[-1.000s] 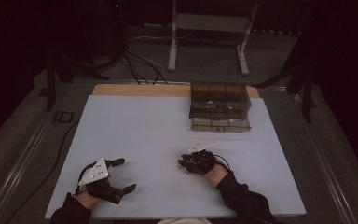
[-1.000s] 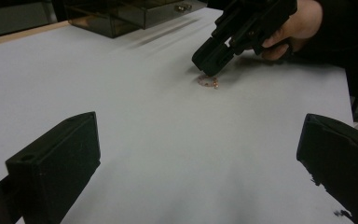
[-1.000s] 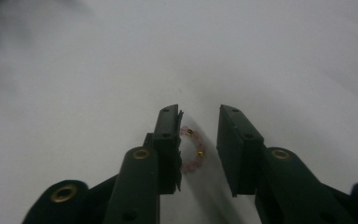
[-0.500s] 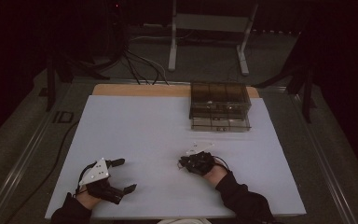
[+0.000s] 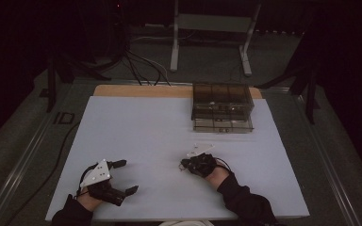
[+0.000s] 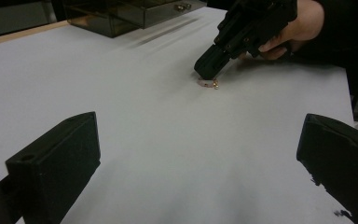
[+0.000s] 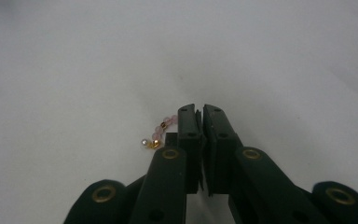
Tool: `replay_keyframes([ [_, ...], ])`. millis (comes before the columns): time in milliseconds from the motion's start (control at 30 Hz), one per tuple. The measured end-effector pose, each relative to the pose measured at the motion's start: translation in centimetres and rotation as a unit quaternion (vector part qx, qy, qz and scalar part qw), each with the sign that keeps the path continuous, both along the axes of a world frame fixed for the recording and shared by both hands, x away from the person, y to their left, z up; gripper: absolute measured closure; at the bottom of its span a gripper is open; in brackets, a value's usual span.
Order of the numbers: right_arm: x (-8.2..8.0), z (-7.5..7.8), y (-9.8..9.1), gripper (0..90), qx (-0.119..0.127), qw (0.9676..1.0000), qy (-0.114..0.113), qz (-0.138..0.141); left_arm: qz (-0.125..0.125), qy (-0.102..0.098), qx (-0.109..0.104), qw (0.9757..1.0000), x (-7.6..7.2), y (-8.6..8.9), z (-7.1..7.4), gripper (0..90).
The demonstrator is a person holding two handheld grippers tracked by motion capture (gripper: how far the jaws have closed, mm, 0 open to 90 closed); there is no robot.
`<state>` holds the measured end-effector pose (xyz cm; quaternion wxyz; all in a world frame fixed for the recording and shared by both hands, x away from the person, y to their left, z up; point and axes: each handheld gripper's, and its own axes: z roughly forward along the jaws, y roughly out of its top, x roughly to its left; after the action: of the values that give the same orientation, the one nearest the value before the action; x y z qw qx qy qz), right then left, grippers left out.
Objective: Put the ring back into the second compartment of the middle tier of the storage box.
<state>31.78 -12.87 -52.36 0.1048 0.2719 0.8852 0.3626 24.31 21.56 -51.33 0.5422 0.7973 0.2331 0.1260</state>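
The right hand-held gripper (image 7: 200, 112) has just closed its jaws beside the bead bracelet (image 7: 161, 130); left hand-held gripper (image 6: 200, 154) gapes empty.

Pink, gold and pearl-white bead string (image 7: 160, 133), black claw (image 7: 199, 112), white table sheet (image 5: 151, 132), smoky-brown box (image 5: 222, 107).

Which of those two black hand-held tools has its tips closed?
The right tool, beside the pink beaded bracelet: its tips are together. The left tool near the white table's front edge stands wide open.
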Motion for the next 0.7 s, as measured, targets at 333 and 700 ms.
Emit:
replay_keyframes([
  [333,-0.09,0.16,0.03,87.4,-0.004,1.0,-0.002,0.001,0.0,0.001,-0.001,1.0,0.03,0.01,0.0,0.8],
  [700,-0.07,0.58,-0.23,87.4,0.001,1.0,-0.002,0.0,0.0,0.0,-0.002,1.0,-0.03,-0.01,0.05,0.8],
])
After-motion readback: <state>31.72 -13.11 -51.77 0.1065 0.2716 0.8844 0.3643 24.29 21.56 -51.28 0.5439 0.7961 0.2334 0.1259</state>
